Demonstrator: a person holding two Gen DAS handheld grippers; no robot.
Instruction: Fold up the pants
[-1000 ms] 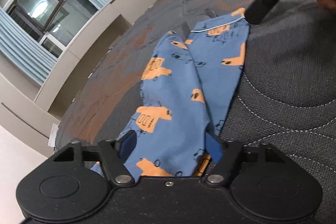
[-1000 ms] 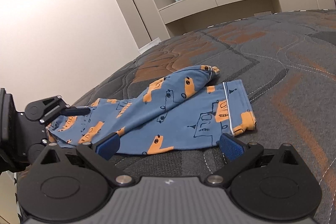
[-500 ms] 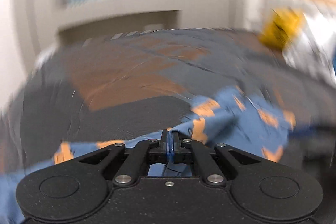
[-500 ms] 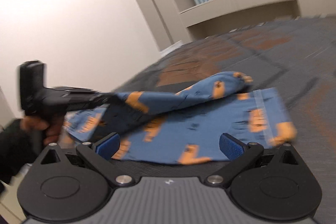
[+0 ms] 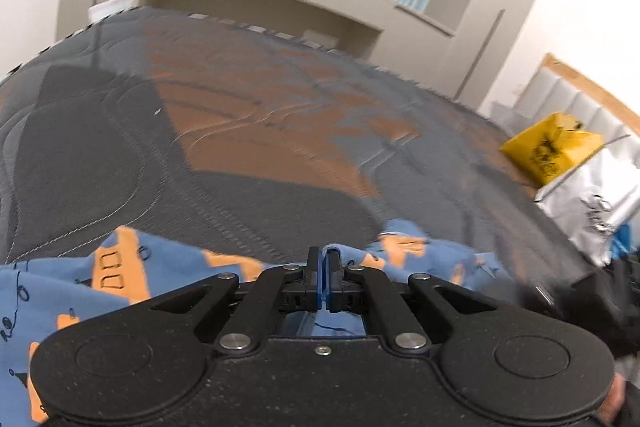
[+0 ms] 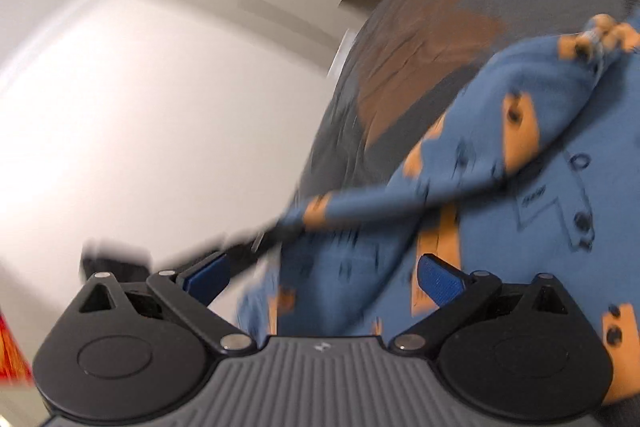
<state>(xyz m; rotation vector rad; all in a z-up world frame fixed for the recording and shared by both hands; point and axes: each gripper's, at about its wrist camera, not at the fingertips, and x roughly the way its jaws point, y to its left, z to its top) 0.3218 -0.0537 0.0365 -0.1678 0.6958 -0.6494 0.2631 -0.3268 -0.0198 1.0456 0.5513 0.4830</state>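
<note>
The pants [image 5: 120,267] are blue with orange prints and lie on a grey and orange quilted bed [image 5: 240,131]. My left gripper [image 5: 323,267] is shut on a fold of the pants and holds it up off the bed. In the right wrist view the pants [image 6: 520,167] fill the right side, with a lifted strip of fabric stretched towards the left gripper [image 6: 256,247]. My right gripper [image 6: 320,277] is open, close over the pants, with nothing between its blue pads [image 6: 440,279].
A yellow bag [image 5: 548,147] and a silver bag [image 5: 592,199] stand at the bed's right edge by a padded headboard. A window with blue curtains and beige cabinets lie beyond the far edge. A white wall lies left of the bed in the right wrist view.
My left gripper has shut on the pants, lifted the fabric and swung round. My right gripper has stayed open, tilted and moved in closer over the pants.
</note>
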